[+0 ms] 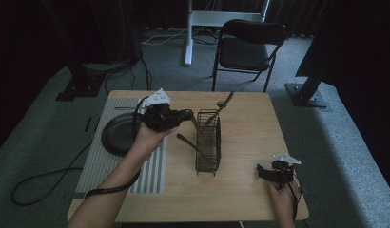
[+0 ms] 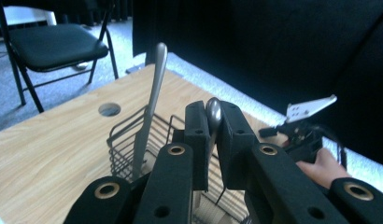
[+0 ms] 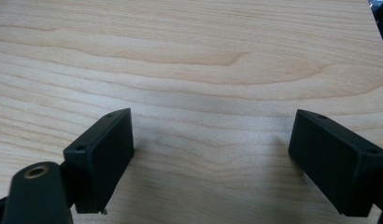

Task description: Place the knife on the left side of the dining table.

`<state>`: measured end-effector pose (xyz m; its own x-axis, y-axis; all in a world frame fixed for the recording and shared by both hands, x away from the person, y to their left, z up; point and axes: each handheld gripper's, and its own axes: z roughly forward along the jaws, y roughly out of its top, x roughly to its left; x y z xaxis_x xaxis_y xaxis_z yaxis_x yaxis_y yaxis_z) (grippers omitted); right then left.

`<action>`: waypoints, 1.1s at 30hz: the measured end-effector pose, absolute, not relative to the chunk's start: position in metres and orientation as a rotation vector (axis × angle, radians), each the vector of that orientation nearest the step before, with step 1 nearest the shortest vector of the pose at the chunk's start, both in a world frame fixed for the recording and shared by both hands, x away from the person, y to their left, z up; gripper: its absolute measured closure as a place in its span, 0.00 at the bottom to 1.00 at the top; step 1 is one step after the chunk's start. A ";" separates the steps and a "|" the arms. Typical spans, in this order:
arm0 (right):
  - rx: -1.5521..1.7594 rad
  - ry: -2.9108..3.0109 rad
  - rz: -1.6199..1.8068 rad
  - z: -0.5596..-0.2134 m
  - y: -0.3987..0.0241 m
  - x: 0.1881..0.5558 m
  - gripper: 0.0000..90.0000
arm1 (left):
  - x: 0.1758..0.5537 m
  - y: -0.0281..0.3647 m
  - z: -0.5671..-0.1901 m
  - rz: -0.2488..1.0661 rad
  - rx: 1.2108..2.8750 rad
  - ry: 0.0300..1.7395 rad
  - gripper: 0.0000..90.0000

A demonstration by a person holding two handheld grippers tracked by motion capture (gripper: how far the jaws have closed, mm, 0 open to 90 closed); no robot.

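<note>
Left claw [image 1: 187,114] up above the worktop [image 1: 245,137], just left of the wire basket [image 1: 208,142], pads clamped tight on the rounded end of a metal utensil handle [image 2: 213,114]. Same grip plain in the left gripper view: grey handle tip pinched between the two black pads, basket wires directly below and behind. Held utensil [image 1: 188,143] slanting down from the claw into the lower part of the basket, its working end hidden among the wires, so spoon or fork not tellable. Second utensil [image 1: 220,108] already standing in the basket, leaning toward the far side, long grey handle [image 2: 152,107] rising well above the rim.

Right claw [image 1: 262,172] low at the near right corner of the worktop, well apart from the basket, jaws spread wide. Right gripper view: two black pads [image 3: 103,154] far apart, nothing between them but bare light wood grain [image 3: 203,70].

Left of the basket, a dark round plate [image 1: 118,135] lying on a striped grey mat [image 1: 152,171], partly covered by the left hand [image 1: 148,137]. Beyond the worktop, a black folding chair [image 1: 248,47] on grey carpet.
</note>
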<state>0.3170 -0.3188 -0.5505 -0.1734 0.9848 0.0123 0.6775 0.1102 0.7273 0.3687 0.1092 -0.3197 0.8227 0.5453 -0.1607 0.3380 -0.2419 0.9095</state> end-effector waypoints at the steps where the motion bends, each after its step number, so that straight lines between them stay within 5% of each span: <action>1: 1.612 1.910 0.836 -0.550 -0.319 0.317 0.15 | 0.368 0.109 -0.318 0.229 1.851 0.665 0.94; 33: 1.612 1.911 0.836 -0.551 -0.319 0.317 0.15 | 0.305 0.155 -0.229 0.347 1.710 0.540 0.93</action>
<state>0.3170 -0.3187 -0.5506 -0.1736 0.9847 0.0126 0.6776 0.1102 0.7271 0.3052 0.1546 -0.2290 0.8451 0.5309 -0.0633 0.1633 -0.1435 0.9761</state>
